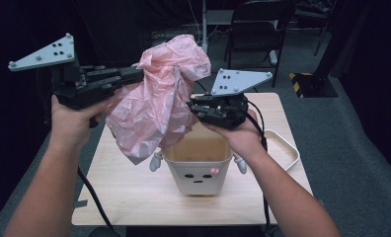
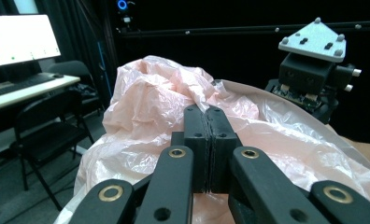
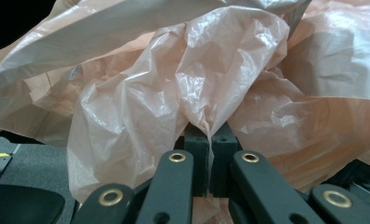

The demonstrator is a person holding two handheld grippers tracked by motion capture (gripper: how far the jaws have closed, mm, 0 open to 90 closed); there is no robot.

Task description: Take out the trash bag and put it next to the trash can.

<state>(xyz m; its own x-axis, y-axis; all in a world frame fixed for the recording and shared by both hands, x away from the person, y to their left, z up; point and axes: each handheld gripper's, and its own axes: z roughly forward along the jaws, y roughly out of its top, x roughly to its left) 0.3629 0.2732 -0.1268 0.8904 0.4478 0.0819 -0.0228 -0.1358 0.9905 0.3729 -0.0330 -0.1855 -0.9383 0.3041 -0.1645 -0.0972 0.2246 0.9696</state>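
Jaws of the left gripper [image 1: 139,74] are clamped on a pink plastic bag [image 1: 159,103]; the right gripper [image 1: 193,109] pinches its other side likewise; the bag hangs crumpled above a white bin [image 1: 198,170] on the table [image 1: 129,187].

Both forearms raised; left tool [image 1: 134,75] level, jaws clamped; right tool [image 1: 193,109] lower, jaws clamped.
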